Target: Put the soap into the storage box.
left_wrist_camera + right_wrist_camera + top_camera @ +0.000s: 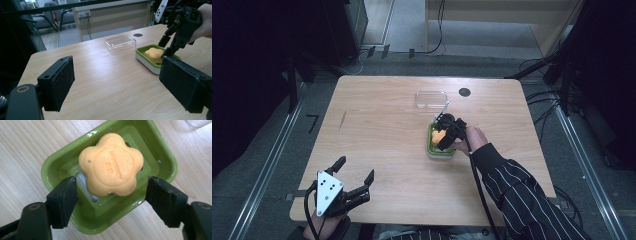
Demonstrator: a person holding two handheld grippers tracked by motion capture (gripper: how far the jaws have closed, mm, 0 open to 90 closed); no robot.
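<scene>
At the near left edge of the pale wooden table (382, 130), my left gripper (354, 172) hovers with its two black jaws spread wide and nothing between them; in the left gripper view the padded fingers (60, 82) stand far apart over bare wood. Farther along, toward the back of the table, a clear rectangular plastic lid (431, 99) lies flat by itself, and a small dark round spot (464, 92) sits just beyond it on the tabletop. In front of the lid, right of the middle, stands the green rectangular plastic soap dish (430, 146) with its white base, and in it lies the orange flower-shaped bar of soap (438, 136), flat on the dish's slotted floor with its stamped face up. My right gripper (449, 134) points down over that dish, my right hand (473, 140) in its striped sleeve holding it from behind. In the right gripper view my jaws stand part-way open on either side of the soap (111, 165): the left finger (62, 200) is just beside the soap's edge, and the right finger (165, 200) stands clear of it with a gap showing, so I have hold of nothing and the soap rests in the dish (160, 152) on its own weight
</scene>
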